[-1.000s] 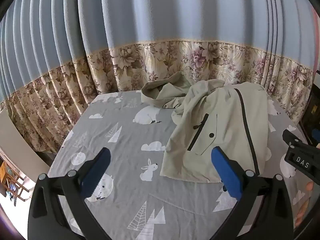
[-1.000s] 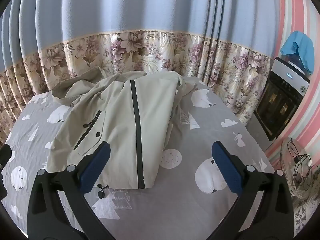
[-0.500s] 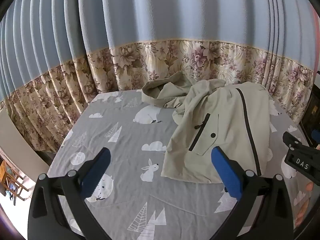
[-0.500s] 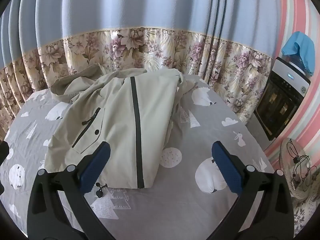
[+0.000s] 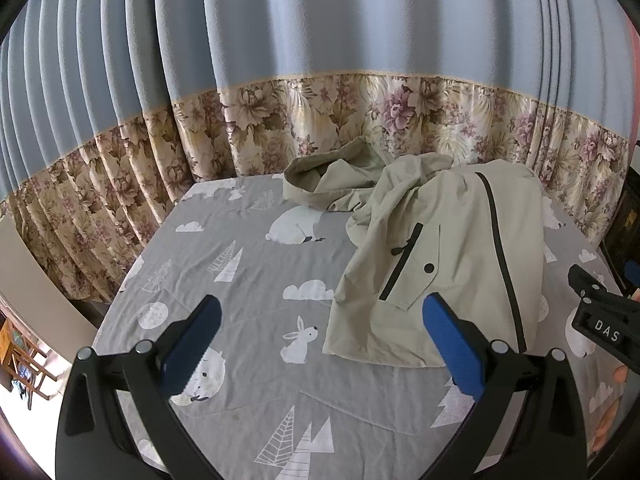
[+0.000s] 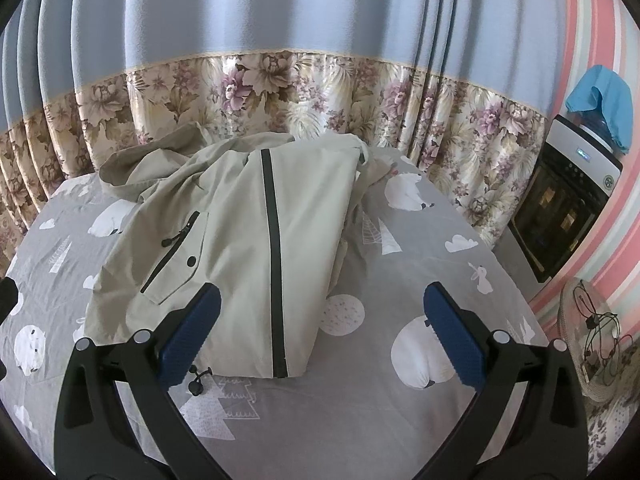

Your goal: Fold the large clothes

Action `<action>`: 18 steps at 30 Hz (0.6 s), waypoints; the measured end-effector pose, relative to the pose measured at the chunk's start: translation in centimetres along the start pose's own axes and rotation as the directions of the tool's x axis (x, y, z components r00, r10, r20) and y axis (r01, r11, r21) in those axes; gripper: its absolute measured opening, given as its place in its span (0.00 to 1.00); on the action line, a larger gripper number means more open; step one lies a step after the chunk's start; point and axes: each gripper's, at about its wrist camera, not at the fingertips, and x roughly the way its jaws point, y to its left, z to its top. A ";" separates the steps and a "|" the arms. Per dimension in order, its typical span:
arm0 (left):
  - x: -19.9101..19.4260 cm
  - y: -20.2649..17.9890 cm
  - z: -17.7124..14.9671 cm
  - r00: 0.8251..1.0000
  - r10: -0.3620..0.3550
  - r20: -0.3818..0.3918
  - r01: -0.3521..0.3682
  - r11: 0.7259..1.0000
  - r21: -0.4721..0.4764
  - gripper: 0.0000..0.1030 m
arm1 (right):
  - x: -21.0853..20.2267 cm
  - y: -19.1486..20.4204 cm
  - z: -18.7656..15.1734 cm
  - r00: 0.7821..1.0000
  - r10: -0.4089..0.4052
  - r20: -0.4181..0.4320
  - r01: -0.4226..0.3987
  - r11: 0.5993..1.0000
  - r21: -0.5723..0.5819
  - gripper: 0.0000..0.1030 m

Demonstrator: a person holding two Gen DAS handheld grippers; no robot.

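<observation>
At nine o'clock from where I stand, the floral-hemmed curtain (image 5: 120, 184) drops down beside the bed (image 5: 224, 312), whose grey sheet is printed with rabbits, clouds and trees. The left tongs (image 5: 316, 344) hover over that bare stretch of sheet, blue pads spread wide, gripping nothing. Toward one o'clock of them lies the task's garment, a pale beige jacket (image 5: 452, 248). It is bunched, its hood (image 5: 320, 172) flopped toward the curtain at eleven o'clock and one front panel showing a black zip pocket and a snap.

From the other side, the right tongs (image 6: 320, 340) are also released and empty, poised just above the jacket's (image 6: 248, 240) near hem, with the long black zip (image 6: 274, 260) running away toward twelve o'clock. At three o'clock, off the bed, stands a water dispenser (image 6: 568, 196) with a blue cloth on top, and a wicker basket (image 6: 592, 340) of cables lower down.

The step in hand looks like the first reach, before any folding. To do it well, I'd judge each pair of tongs should take one hem corner, pinching a single layer only. Then draw the cloth flat toward the bed's open left half, so the sleeves and hood spread out.
</observation>
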 end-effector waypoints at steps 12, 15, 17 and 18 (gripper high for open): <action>0.1 -0.1 0.2 1.000 0.002 -0.004 -0.002 1.000 0.000 0.98 | 0.1 0.0 0.1 1.000 0.003 -0.003 -0.003 1.000 -0.001 0.97; 0.3 -0.1 -0.2 1.000 0.000 -0.006 0.000 1.000 -0.002 0.98 | 0.1 0.0 0.0 1.000 0.000 -0.004 0.000 1.000 -0.004 0.97; 0.5 -0.1 -0.3 1.000 0.002 -0.007 -0.002 1.000 0.000 0.98 | 0.1 0.0 0.0 1.000 0.000 -0.004 0.000 1.000 -0.004 0.97; 0.3 -0.1 -0.2 1.000 0.001 -0.006 -0.001 1.000 -0.001 0.98 | 0.3 0.1 0.1 1.000 0.000 -0.007 0.000 1.000 -0.007 0.97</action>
